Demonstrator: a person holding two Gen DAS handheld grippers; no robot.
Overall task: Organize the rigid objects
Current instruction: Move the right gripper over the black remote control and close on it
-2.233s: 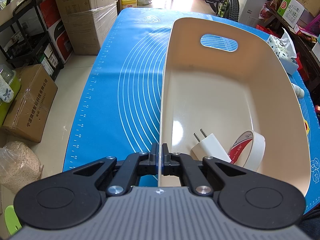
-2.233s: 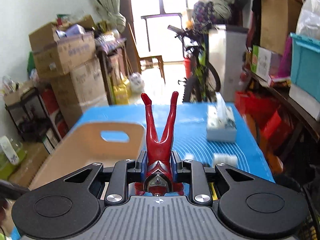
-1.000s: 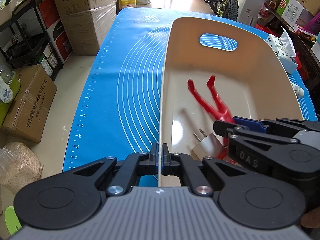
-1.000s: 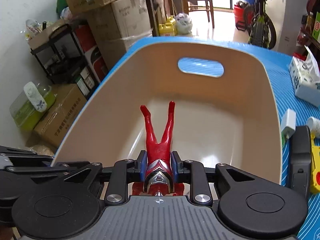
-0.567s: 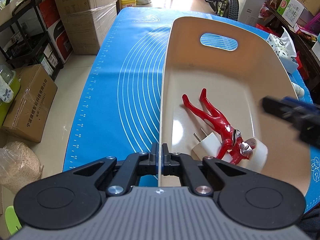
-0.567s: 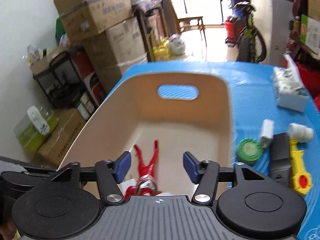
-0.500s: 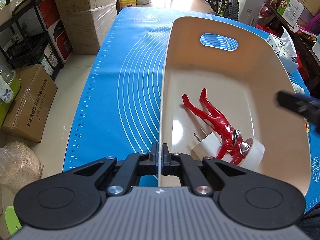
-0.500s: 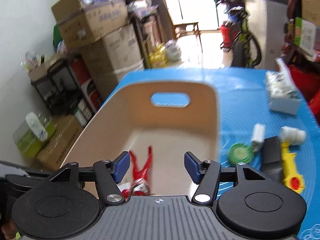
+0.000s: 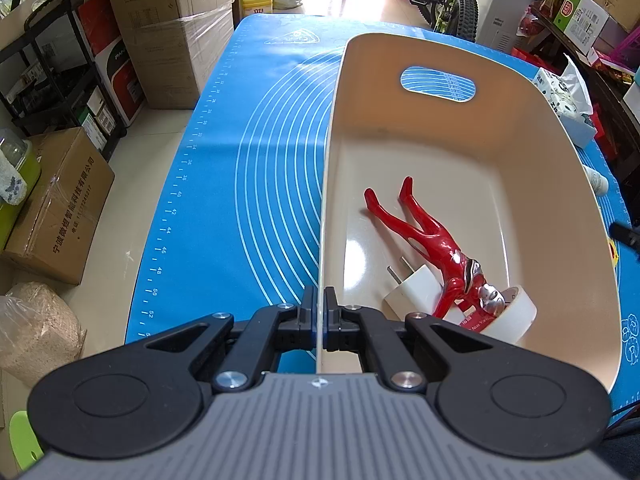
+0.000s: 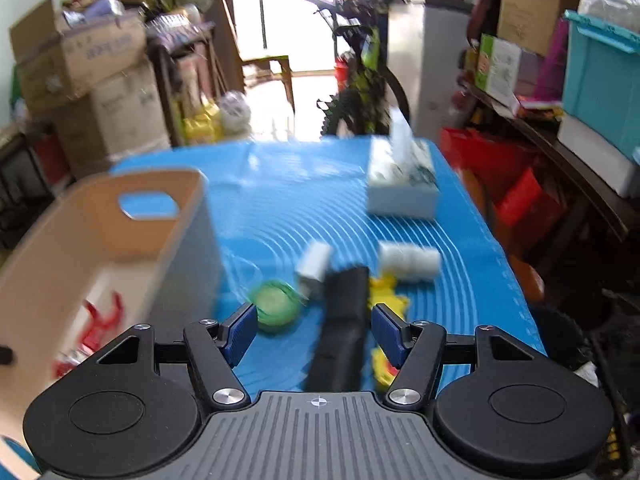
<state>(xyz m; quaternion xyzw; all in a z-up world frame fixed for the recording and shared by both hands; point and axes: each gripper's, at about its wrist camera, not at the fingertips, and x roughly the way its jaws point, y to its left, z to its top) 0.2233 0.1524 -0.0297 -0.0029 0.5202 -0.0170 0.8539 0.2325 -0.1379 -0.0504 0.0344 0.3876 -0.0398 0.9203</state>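
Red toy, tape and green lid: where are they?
Red toy [image 9: 434,240]: left wrist view, on its body.
Tape [image 9: 516,312]: left wrist view, on its outer band.
Green lid [image 10: 276,306]: right wrist view, on its top.

The left tongs [image 9: 320,308] are clamped on the near left rim of a cream plastic bin [image 9: 560,152], which sits on a blue mat [image 9: 256,152] covering the bench. Inside the bin, a red toy figure [image 9: 432,240] lies across a white plug [image 9: 412,292] and a tape roll [image 9: 516,312].

Figure [image 9: 428,240] in bin [image 9: 560,152], on plug [image 9: 412,290] and tape [image 9: 508,316]
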